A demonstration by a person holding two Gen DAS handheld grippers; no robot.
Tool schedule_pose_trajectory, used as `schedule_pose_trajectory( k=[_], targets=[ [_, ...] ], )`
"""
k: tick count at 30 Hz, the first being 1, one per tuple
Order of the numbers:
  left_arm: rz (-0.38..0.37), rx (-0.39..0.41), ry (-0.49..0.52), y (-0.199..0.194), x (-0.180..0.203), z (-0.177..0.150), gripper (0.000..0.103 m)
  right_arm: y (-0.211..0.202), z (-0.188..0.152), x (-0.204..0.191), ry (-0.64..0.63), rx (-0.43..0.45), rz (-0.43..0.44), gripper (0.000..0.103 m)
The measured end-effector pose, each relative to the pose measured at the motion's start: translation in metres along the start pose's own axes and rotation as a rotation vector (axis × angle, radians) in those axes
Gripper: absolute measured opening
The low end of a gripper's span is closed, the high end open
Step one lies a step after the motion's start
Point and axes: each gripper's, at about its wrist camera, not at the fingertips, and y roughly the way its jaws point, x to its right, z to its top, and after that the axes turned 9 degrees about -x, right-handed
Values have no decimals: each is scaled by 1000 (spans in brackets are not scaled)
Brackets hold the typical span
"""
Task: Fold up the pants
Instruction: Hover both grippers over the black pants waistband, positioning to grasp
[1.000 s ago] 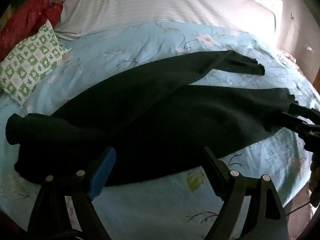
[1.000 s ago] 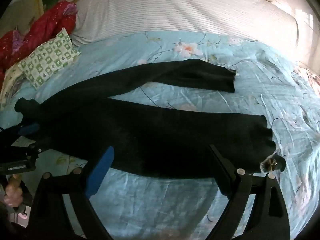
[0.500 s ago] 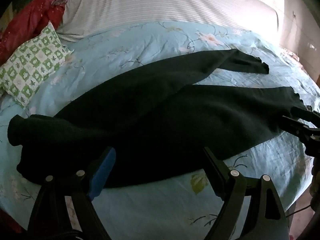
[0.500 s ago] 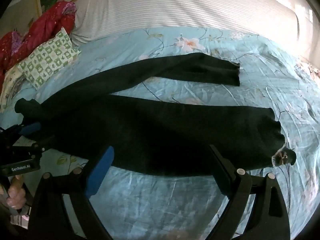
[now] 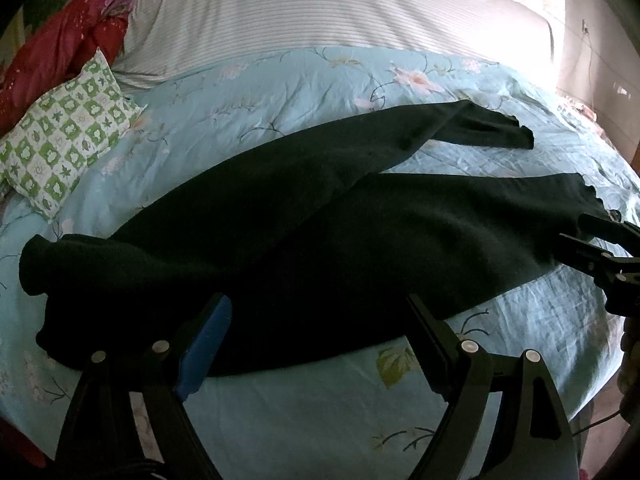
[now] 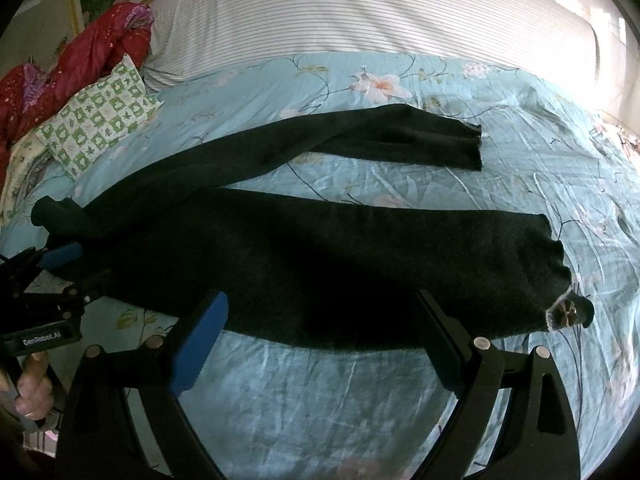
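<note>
The dark pants (image 6: 304, 248) show little surface detail, and their near edge is hidden behind the gripper fingers in both views. They lie spread across the light blue floral bedspread (image 6: 520, 160), waist to the left, two legs reaching right and splayed apart. The left gripper (image 5: 320, 340) hangs over the waist end with jaws wide apart, holding nothing. The right gripper (image 6: 320, 336) hovers over the near leg, equally wide and empty. A green checked pillow (image 5: 64, 136) and red quilt (image 5: 56, 52) sit at the far left.
</note>
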Motion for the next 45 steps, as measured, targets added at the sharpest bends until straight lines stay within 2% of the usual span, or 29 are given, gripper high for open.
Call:
schedule_pose_trajectory(
  k=[45],
  targets=[
    [18, 25, 54, -8, 4, 4, 86, -13, 3, 2, 33, 42, 19, 92]
  ],
)
